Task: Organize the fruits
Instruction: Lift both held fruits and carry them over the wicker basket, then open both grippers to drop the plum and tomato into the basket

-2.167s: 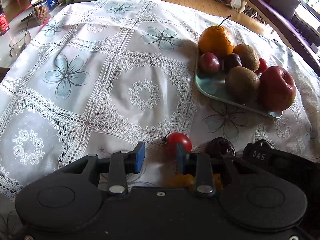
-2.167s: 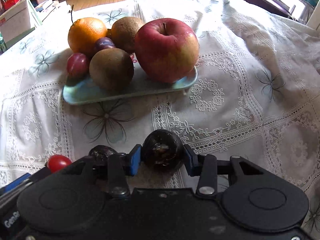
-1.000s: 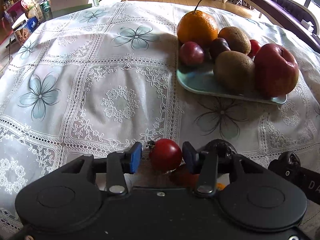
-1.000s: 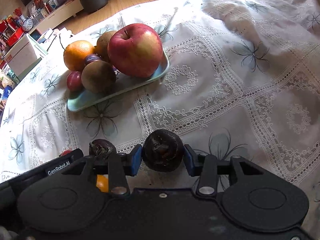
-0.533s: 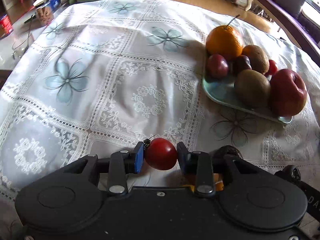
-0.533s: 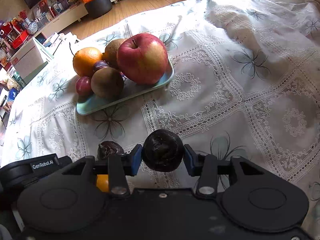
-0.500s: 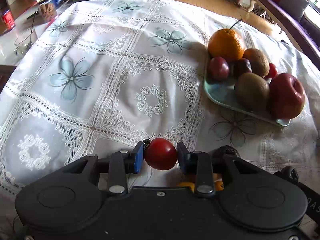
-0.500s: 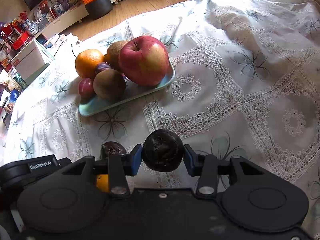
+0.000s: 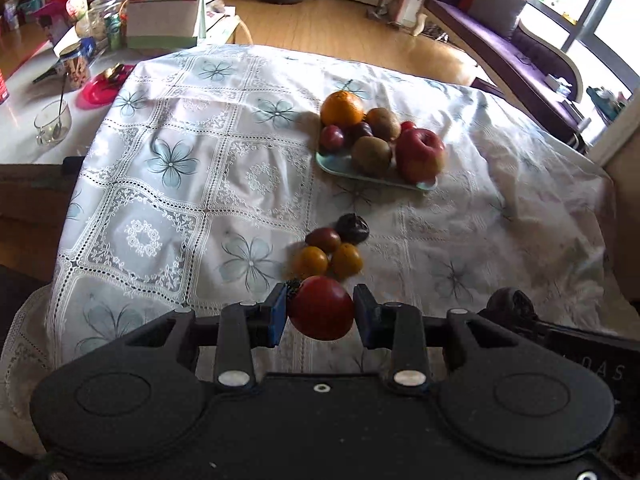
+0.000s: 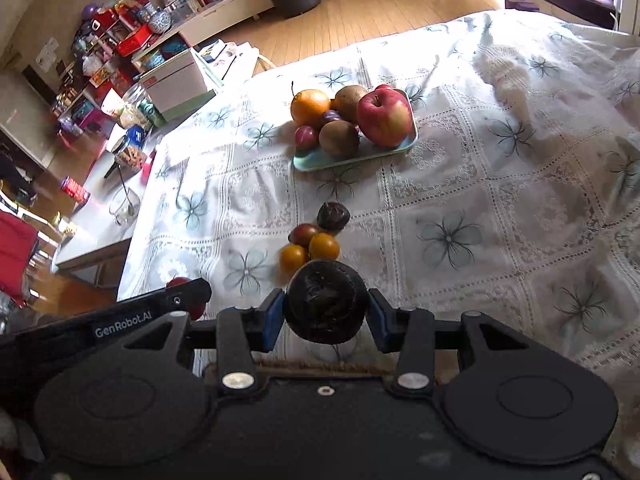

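Organising of fruits, at an intermediate stage, with places given relative to the pale green tray (image 9: 334,166). Left of the scene, the left gripper (image 9: 320,314) is seen clamped on a small red tomato (image 9: 321,307), which is held clear of the lace-covered counter (image 9: 192,200) and well short of the tray, on its near side. Between that gripper and the tray, four small fruits are left lying on the cloth in a tight cluster: two orange ones (image 9: 326,261) nearest the camera, a dark red one (image 9: 323,239) touching them, and a wrinkled dark one (image 9: 352,228) closest to the tray. On the tray itself an orange (image 9: 343,109), two kiwis, small plums and a large red apple (image 9: 419,155) are already piled, so that little bare surface is visible. To the right, the right gripper (image 10: 325,314) is seen shut around a round, wrinkled dark fruit (image 10: 326,301), likewise lifted and well short of the tray. The task is judged to be partly done: two fruits are in hand and not yet delivered, and four remain to be collected from the counter.
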Available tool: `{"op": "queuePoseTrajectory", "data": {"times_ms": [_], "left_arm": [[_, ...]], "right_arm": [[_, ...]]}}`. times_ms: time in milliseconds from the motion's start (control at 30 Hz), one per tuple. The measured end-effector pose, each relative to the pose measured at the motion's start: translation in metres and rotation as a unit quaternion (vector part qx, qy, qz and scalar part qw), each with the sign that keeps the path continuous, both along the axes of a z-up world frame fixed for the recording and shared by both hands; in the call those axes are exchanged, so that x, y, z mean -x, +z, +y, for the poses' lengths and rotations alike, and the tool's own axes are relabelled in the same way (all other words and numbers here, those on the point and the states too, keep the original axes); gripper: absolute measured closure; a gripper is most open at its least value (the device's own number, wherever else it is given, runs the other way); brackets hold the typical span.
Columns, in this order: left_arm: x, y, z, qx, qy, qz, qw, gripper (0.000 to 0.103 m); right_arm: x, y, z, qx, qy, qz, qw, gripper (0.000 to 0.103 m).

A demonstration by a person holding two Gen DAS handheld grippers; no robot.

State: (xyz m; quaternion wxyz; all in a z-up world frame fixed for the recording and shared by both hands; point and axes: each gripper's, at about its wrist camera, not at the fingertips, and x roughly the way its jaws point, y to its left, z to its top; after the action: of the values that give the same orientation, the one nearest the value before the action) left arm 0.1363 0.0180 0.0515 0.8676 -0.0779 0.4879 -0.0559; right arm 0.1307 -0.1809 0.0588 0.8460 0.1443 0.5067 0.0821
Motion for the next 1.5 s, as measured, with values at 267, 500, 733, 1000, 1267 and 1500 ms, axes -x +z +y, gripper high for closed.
{"op": "queuePoseTrajectory", "data": {"times_ms": [267,500,733,1000,1267,1500], "left_arm": [[0.069,-0.032,-0.018,-0.026,-0.04,-0.001,0.9988,0.059],[0.088,-0.059,-0.025,-0.082,-0.013,0.0,0.9965,0.059],[0.088,-0.07,-0.017,-0.095,0.015,0.017,0.9953,0.058],[0.093,-0.084,-0.02,-0.087,0.003,0.065,0.9941,0.058],[0.102,-0.078,-0.021,-0.089,-0.001,0.064,0.994,0.058],[0.104,-0.085,-0.023,-0.075,-0.015,0.094,0.9927,0.058]], "right_arm": [[0.08,-0.026,-0.002,0.044,0.047,0.024,0.998,0.058],[0.099,-0.059,0.003,0.071,0.055,0.052,0.995,0.058],[0.098,-0.063,0.004,0.097,0.041,0.047,0.993,0.057],[0.096,-0.07,0.005,0.097,0.04,0.066,0.992,0.057],[0.101,-0.066,0.006,0.108,0.035,0.055,0.992,0.056],[0.101,-0.066,0.007,0.106,0.04,0.061,0.992,0.055]]}}
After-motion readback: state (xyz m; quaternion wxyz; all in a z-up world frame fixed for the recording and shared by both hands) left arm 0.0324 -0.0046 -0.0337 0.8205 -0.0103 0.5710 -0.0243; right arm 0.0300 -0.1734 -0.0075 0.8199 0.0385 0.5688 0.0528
